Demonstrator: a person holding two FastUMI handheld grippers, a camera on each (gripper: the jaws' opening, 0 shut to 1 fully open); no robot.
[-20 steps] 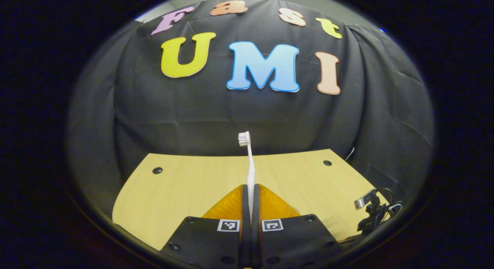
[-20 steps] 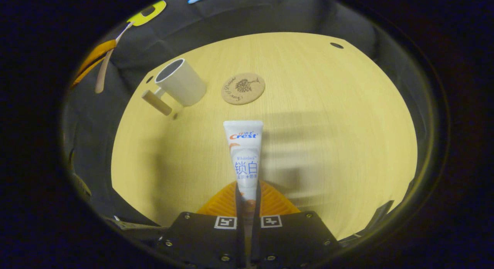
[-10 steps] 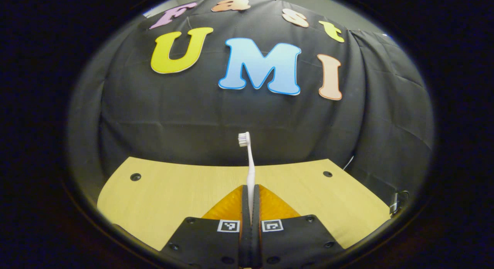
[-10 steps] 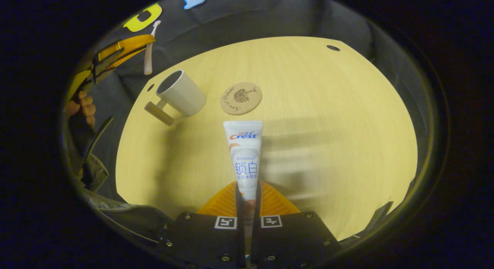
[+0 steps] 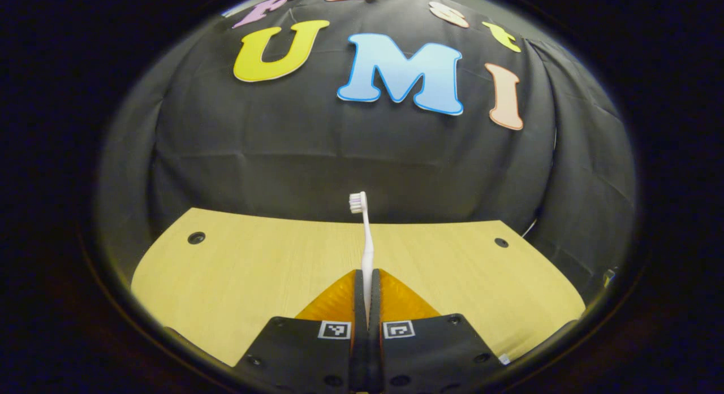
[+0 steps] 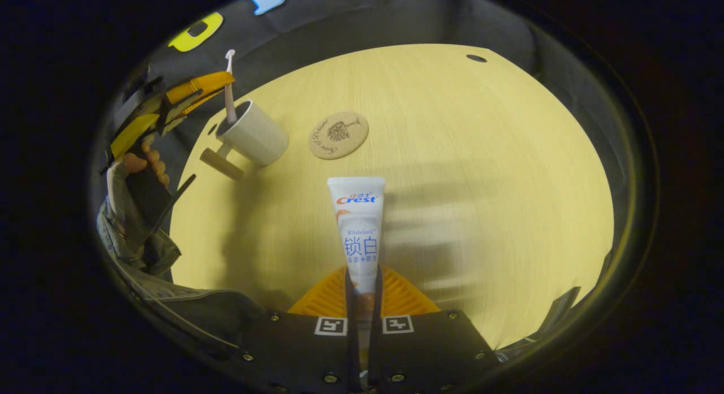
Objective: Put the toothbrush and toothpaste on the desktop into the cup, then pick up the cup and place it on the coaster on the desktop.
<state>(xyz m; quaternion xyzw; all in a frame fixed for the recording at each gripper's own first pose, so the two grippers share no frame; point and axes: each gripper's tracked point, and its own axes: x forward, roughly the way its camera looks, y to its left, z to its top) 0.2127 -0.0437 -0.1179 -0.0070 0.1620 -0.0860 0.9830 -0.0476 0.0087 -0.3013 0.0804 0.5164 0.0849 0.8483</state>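
Toothbrush point(image 6: 229, 94) upright, clamped in left fingers point(image 6: 195, 94), tail dipping at cup point(image 6: 249, 135) mouth, 10 o'clock of right view. Toothpaste point(image 6: 357, 224) pinched by right fingers point(image 6: 362, 292), pointing 12. Coaster point(image 6: 338, 135) beside cup on table point(image 6: 481, 173).

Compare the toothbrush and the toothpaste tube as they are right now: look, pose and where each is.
The toothbrush is thin and plain; the toothpaste tube is broad, flat and printed. The toothbrush stands with its lower end at the cup's mouth; the tube hangs over bare desktop, short of the cup. Both are white and each is clamped in a gripper's jaws.
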